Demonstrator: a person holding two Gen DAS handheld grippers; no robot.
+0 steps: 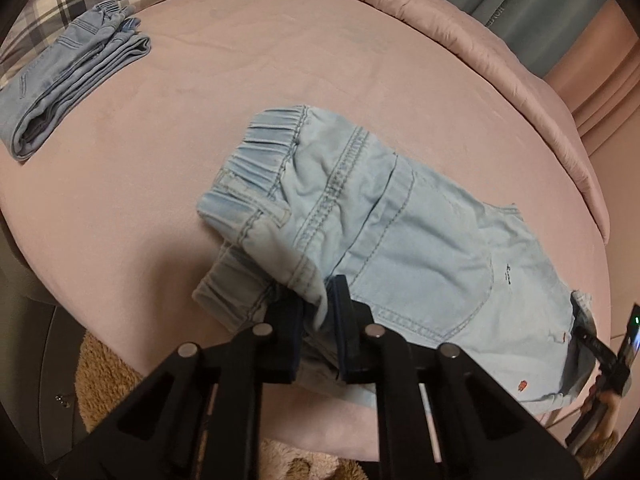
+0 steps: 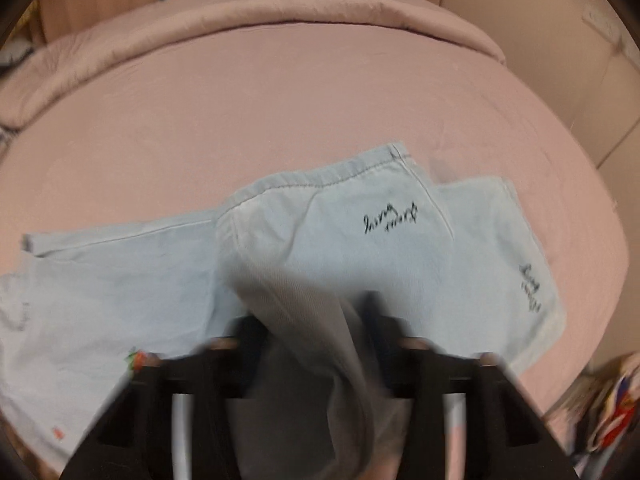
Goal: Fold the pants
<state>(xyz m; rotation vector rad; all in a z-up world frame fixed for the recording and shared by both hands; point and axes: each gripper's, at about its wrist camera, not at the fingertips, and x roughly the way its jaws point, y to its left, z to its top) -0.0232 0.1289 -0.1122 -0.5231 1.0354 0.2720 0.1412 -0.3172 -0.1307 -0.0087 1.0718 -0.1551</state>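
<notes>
Where the left wrist view is sharp, the left claw (image 1: 318, 312) is seen clamped on the pants (image 1: 384, 232) at frame centre on the bed (image 1: 160, 128), folded jeans (image 1: 76, 80) upper left. In the blurred right wrist view, only the right claw (image 2: 316, 332) is shown, pinching the pants (image 2: 360, 248) fabric.

Left gripper (image 1: 316, 312) and right gripper (image 2: 316, 332); jaws clamped, angled steeply downward
</notes>
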